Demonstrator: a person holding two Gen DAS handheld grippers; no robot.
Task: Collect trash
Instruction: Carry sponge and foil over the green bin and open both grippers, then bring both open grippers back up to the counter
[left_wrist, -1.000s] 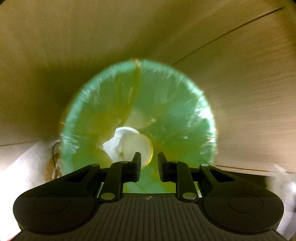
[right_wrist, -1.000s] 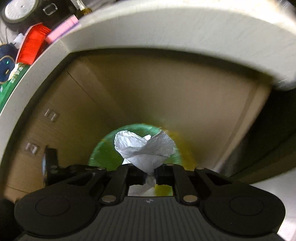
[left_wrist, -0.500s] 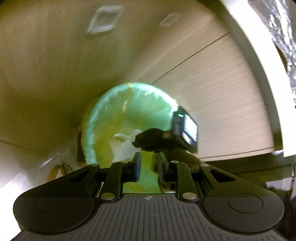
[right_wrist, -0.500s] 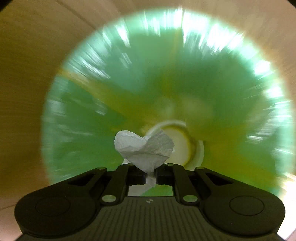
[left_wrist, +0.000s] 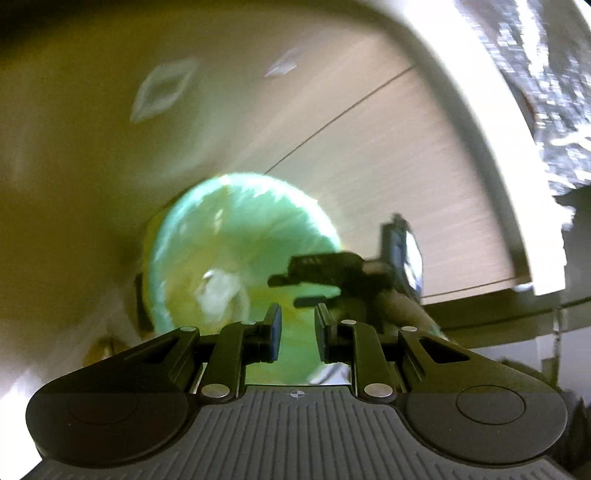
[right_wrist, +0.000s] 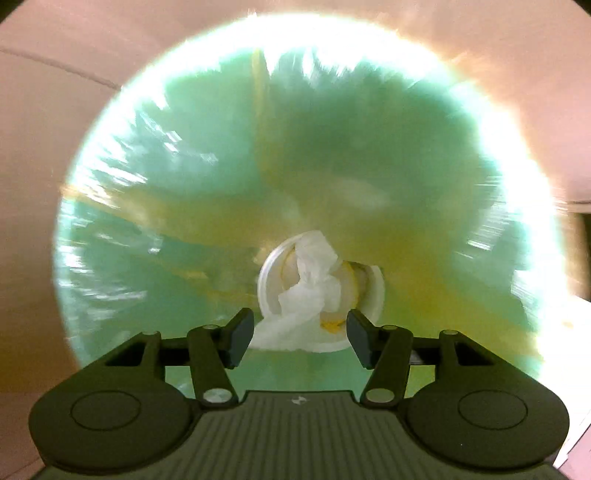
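right wrist view: right gripper (right_wrist: 300, 339) sits low centre of frame, fingers spread wide, nothing between them. it looks straight down into the bin with green liner (right_wrist: 155, 206), which fills most of the frame. the crumpled white tissue (right_wrist: 308, 291) lies at the bottom of the bin, just above the gap between the fingertips, resting on a white round lid or cup (right_wrist: 271, 280); which of the two, cannot tell. yellowish patches show through the liner.

left wrist view: left gripper (left_wrist: 297, 330) low centre, fingers a narrow gap apart and holding nothing. the bin appears smaller at centre left (left_wrist: 207, 236), white trash blurred at its bottom (left_wrist: 221, 291). the right gripper (left_wrist: 321, 271) reaches over the bin rim from the right of frame. wooden cabinet front (left_wrist: 406, 155) behind; pale counter edge (left_wrist: 491, 147) curves along the upper right
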